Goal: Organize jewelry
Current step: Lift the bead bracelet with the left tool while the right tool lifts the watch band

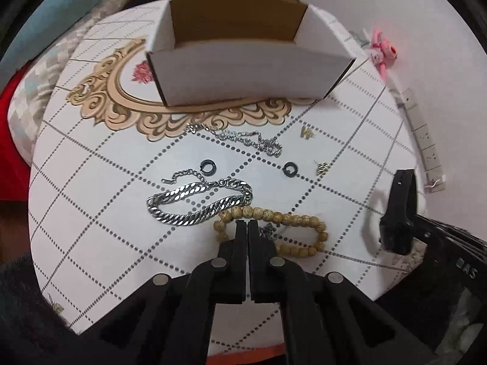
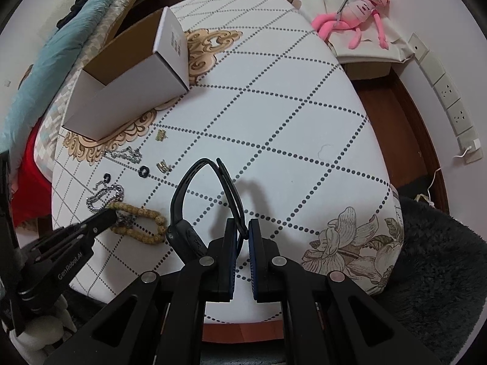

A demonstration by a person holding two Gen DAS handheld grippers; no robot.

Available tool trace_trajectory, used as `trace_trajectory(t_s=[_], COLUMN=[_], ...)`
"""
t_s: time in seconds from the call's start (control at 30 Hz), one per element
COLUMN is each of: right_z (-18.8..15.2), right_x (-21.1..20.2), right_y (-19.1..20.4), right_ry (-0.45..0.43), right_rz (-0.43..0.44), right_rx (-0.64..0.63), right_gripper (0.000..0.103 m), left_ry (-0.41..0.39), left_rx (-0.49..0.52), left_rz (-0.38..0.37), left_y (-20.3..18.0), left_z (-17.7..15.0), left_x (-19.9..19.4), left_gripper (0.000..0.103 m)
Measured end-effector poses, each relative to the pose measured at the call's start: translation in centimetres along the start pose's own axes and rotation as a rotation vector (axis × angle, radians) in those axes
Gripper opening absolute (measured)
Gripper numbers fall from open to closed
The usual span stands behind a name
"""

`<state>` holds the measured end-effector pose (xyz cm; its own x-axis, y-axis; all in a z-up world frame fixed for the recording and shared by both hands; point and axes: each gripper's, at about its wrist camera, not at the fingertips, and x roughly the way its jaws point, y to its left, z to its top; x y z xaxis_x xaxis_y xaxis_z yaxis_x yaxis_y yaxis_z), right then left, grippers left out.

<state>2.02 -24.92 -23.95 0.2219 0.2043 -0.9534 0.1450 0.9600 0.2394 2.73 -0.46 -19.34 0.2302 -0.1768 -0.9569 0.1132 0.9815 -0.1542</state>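
The main risk lies with the left tool [image 1: 243,223]: its fingers are pressed almost together at the rim of the wooden bead bracelet [image 1: 299,220], and whether a bead strand is actually caught between them cannot be told, so a lift could leave the bracelet behind. A small chain [image 1: 268,230] lying inside the bead loop could snag, and the curb-link silver bracelet [image 1: 197,202] touching the beads could be dragged along. The right tool [image 2: 243,231] is clenched on the strap of a black wristband watch [image 2: 185,213], which arches up off the tabletop [image 2: 274,106]; the grip is on a thin edge, so it may twist or slip out. Everything lies near the tabletop's near-left edge, with the open cardboard box [image 1: 249,73] towards the far edge, well apart. Two black rings [image 1: 210,164] and the small gold pieces [image 1: 321,168] lie between.
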Motion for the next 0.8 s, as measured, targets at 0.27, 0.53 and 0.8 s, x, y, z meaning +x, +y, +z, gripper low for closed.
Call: trace_trajectory(t_s=[0.27,0.53,0.8], right_z=[0.6,0.5,-0.2], right_x=[-2.1,-2.4,-1.2], right_y=[0.8,1.4,0.2], right_ry=[-0.042,-0.060,-0.065], right_rz=[0.028,0.030,0.015], right_rx=[-0.018,-0.023,0.003], right_gripper=[0.008,0.008,0.008], left_ry=[-0.064,0.025,0.037], left_rx=[-0.049,-0.179,-0.113], left_rz=[-0.108,-0.120,0.003], left_y=[1.3,2.2,0.2], left_z=[-0.1,0.6,0.2], left_x=[-4.3,0.9,3.0], left_gripper=[0.000,0.035,0.038])
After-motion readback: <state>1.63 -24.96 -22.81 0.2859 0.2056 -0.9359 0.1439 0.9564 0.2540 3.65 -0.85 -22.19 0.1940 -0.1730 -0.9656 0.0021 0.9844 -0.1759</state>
